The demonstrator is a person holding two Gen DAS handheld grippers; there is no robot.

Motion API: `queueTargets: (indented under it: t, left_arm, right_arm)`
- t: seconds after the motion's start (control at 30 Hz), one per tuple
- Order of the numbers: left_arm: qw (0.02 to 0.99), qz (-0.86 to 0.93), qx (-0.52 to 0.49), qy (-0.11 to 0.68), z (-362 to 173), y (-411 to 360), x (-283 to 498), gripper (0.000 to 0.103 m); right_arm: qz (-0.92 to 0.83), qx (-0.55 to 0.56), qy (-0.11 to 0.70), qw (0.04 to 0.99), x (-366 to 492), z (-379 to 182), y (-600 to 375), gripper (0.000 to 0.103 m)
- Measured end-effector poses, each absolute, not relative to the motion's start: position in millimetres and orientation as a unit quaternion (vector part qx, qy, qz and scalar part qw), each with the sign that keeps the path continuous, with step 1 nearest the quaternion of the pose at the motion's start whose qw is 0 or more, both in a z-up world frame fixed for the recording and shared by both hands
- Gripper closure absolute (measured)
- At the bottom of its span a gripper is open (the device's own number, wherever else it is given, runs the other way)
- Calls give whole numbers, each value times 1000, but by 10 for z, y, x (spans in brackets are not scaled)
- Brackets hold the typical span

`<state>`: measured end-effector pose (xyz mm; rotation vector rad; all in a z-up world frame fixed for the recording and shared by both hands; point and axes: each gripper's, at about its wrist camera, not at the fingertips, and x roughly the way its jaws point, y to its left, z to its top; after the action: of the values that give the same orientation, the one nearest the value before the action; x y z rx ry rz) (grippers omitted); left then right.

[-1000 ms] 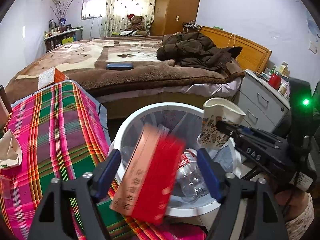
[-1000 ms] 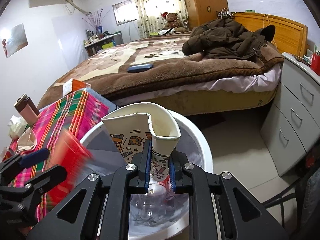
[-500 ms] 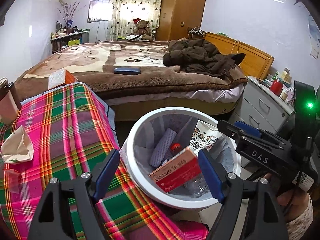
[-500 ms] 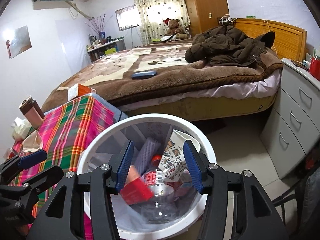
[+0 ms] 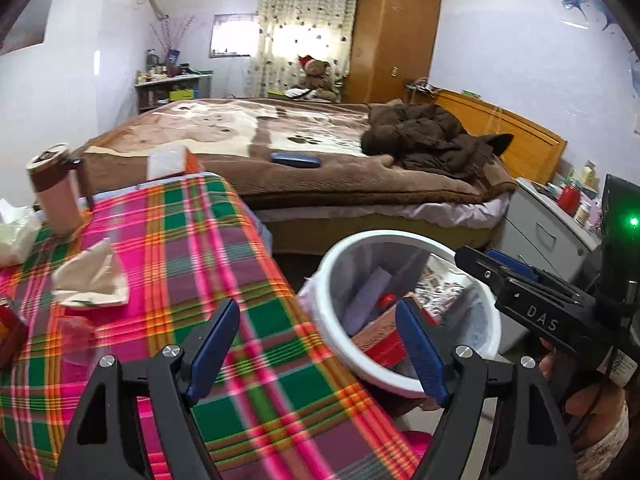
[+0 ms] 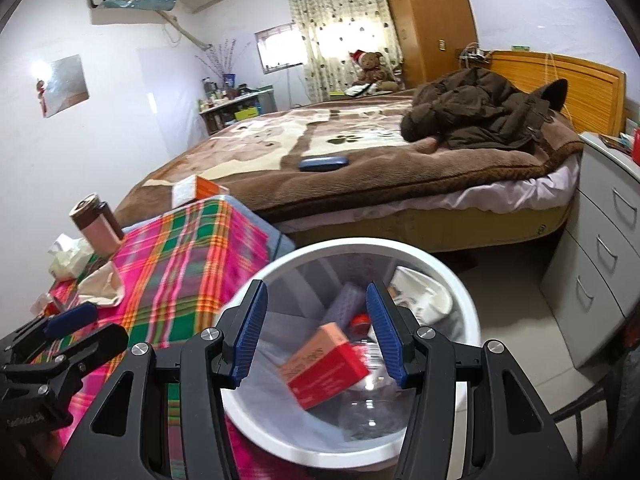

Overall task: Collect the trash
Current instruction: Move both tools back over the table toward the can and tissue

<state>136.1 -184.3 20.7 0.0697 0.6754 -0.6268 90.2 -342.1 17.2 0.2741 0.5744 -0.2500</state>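
Observation:
A white trash bin stands on the floor beside the plaid-covered table. Inside it lie a red and orange box, a printed paper cup, a clear plastic bottle and a grey wrapper. My right gripper is open and empty above the bin. My left gripper is open and empty over the table's edge next to the bin. Crumpled paper lies on the table.
A pink tumbler, tissues and an orange and white box stand on the table. A bed with a brown coat is behind. A grey drawer unit stands right of the bin.
My left gripper dropped the red box into the bin and swung left over the table. My right gripper opened and let the paper cup fall into the bin.

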Motion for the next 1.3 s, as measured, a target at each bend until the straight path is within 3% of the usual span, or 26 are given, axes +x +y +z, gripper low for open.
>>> queueTargets:
  t: [1.3]
  left_arm:
    - [941,-76,5,329,110,672,2033,21]
  right_arm:
    - [116,52,323,938,1976,113,-1767,50]
